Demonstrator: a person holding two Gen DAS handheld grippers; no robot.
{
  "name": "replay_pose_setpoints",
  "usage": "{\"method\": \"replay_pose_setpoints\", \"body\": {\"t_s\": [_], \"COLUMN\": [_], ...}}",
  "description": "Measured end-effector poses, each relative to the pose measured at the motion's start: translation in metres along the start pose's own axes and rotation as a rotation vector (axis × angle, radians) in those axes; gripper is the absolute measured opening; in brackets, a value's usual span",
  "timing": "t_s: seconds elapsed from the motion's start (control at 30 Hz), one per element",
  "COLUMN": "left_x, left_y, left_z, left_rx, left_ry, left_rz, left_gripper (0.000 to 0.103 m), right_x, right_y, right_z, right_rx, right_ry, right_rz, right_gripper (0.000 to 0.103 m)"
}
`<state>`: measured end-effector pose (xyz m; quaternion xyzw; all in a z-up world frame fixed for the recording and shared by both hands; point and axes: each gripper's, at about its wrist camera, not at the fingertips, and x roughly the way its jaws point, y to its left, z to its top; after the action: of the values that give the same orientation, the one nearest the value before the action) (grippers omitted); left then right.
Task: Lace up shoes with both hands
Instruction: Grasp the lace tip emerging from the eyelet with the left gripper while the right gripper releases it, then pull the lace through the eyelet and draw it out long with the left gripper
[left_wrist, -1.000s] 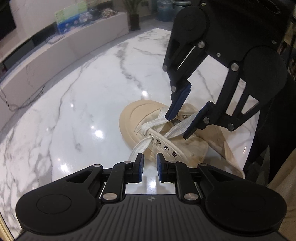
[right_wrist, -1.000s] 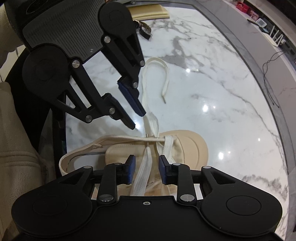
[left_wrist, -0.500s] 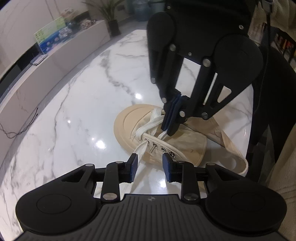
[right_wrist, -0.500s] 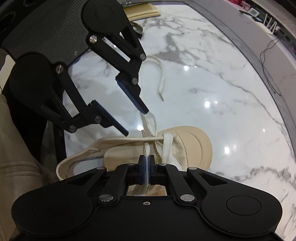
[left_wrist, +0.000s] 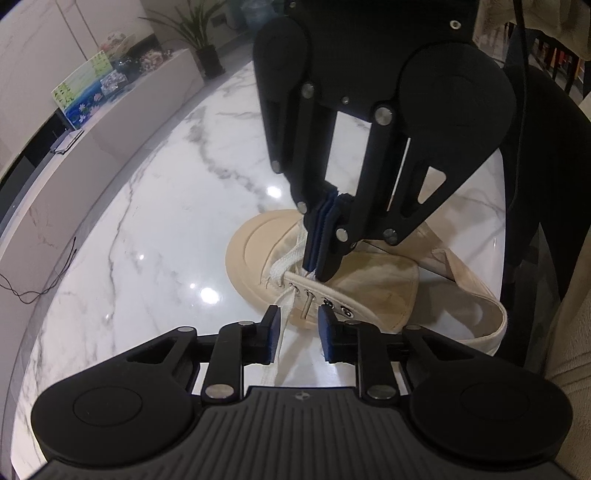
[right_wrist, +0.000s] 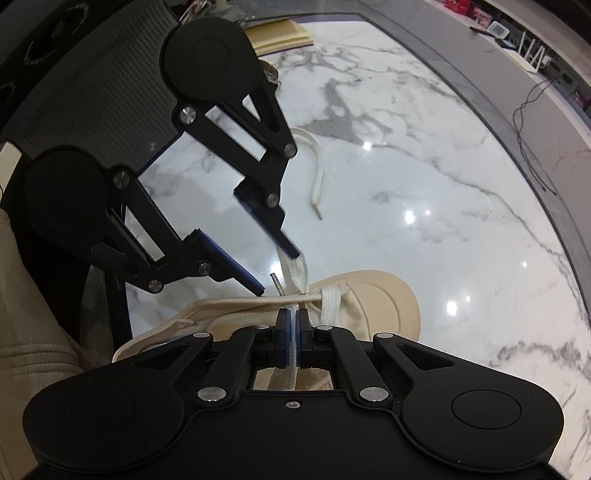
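Observation:
A beige canvas shoe (left_wrist: 369, 280) (right_wrist: 376, 306) lies on the white marble table (left_wrist: 155, 229), toe pointing away from the person. My right gripper (right_wrist: 293, 332) (left_wrist: 319, 254) is shut on a stretch of the white lace (right_wrist: 293, 321) over the tongue. My left gripper (left_wrist: 299, 332) (right_wrist: 277, 269) hovers at the eyelet row, its jaws closing but still apart. A lace strand (left_wrist: 282, 317) runs between them beside the left pad, and a metal lace tip (left_wrist: 306, 306) (right_wrist: 275, 282) sticks out of an eyelet there. The lace's other end (right_wrist: 317, 184) lies loose on the table.
A beige pad (right_wrist: 280, 33) lies at the table's edge near the person. A beige sleeve (right_wrist: 29, 354) is at the left. A low white cabinet (left_wrist: 110, 122) with a cable (left_wrist: 37, 280) stands past the table's dark rim. Bare marble lies beyond the toe.
My right gripper closed on the lace over the tongue and has held it since. My left gripper rolled, its jaws widened and then narrowed, now at the eyelet with the metal tip.

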<state>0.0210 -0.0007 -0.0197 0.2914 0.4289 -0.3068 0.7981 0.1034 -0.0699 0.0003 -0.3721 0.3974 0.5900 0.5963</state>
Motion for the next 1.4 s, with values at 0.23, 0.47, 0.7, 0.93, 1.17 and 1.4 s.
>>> {"method": "replay_pose_setpoints", "body": {"t_s": [0.23, 0.47, 0.7, 0.93, 1.17, 1.4], "left_x": [0.007, 0.013, 0.018, 0.021, 0.021, 0.019], "left_y": [0.002, 0.002, 0.001, -0.005, -0.004, -0.003], "left_z": [0.006, 0.009, 0.014, 0.016, 0.016, 0.017], "left_rx": [0.037, 0.097, 0.101, 0.112, 0.091, 0.069], "left_ry": [0.020, 0.046, 0.056, 0.076, 0.092, 0.100], "left_rz": [-0.014, -0.031, -0.022, -0.011, 0.009, 0.028], "left_gripper": [0.013, 0.010, 0.006, 0.003, 0.002, 0.002], "right_x": [0.003, 0.002, 0.003, 0.003, -0.002, -0.010], "right_y": [-0.001, -0.003, -0.004, -0.005, -0.002, 0.006], "right_z": [0.001, -0.002, -0.006, -0.009, -0.012, -0.021], "right_rx": [0.005, 0.020, 0.032, 0.044, 0.063, 0.108], "right_ry": [-0.001, -0.012, -0.018, -0.034, -0.057, -0.084], "right_rz": [0.002, 0.009, 0.013, 0.014, -0.001, -0.056], "right_gripper": [0.001, 0.001, 0.001, 0.001, 0.002, 0.006]}}
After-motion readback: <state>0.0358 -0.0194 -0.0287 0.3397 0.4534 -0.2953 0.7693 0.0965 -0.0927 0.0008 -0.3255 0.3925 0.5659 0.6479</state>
